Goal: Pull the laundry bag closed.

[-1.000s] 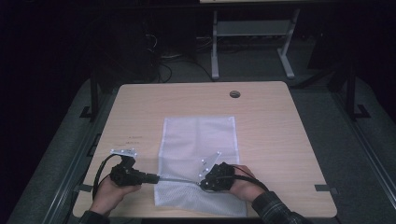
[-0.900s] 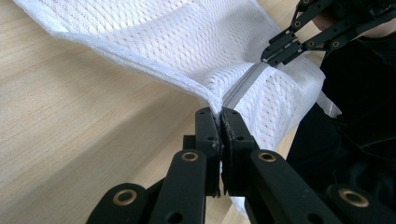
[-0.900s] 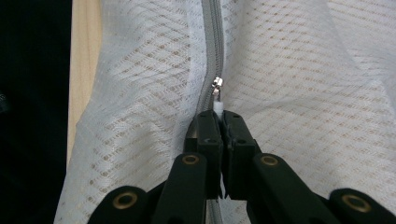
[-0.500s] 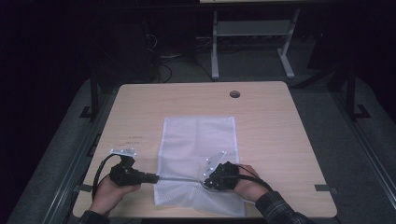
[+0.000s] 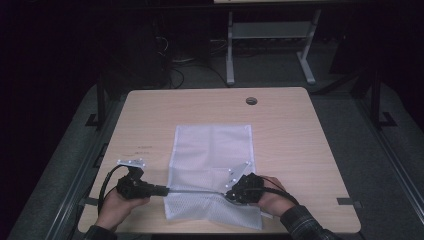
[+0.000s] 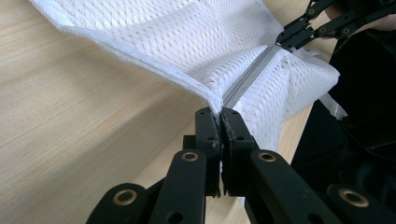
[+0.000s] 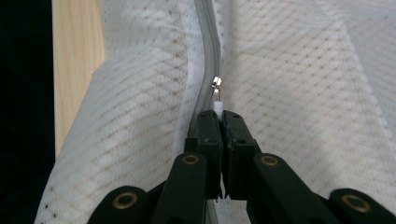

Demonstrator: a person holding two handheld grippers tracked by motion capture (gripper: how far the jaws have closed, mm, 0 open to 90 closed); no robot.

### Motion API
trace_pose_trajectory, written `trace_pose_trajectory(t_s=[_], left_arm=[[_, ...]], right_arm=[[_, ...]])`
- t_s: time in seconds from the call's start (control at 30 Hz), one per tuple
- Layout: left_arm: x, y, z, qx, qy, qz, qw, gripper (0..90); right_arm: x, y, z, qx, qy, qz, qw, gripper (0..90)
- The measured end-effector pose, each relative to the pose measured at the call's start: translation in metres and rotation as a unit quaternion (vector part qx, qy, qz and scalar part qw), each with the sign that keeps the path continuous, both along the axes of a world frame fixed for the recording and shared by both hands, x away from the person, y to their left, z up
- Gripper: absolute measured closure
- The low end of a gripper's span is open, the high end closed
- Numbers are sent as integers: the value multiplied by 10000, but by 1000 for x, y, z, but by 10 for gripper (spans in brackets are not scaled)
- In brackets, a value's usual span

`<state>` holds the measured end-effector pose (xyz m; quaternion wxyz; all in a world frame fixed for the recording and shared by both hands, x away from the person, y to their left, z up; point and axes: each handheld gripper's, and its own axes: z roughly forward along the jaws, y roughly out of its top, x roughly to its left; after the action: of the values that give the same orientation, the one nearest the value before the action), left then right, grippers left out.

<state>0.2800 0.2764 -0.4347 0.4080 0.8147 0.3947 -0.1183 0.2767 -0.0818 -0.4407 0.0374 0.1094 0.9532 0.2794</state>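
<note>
I see the white mesh bag (image 5: 212, 165) at 6 o'clock on the table (image 5: 300, 145). My left gripper (image 6: 221, 122) is clamped on its zipper-end corner. My right gripper (image 7: 222, 122), at 3 o'clock from it, pinches the zipper pull (image 7: 217, 100).

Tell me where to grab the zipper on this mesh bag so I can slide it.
Grip the small white pull tab hanging off the metal slider, coming in along the grey zipper line. The tab is flat and thin, so jaws close across its faces, as the right gripper does now.
</note>
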Motion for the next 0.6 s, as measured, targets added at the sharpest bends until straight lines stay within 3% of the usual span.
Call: trace_pose_trajectory(t_s=[0.6], left_arm=[[0,0,0,14,-3,10,10000,869]], right_arm=[[-2,-17,1,-16,-3,-119,9999,868]])
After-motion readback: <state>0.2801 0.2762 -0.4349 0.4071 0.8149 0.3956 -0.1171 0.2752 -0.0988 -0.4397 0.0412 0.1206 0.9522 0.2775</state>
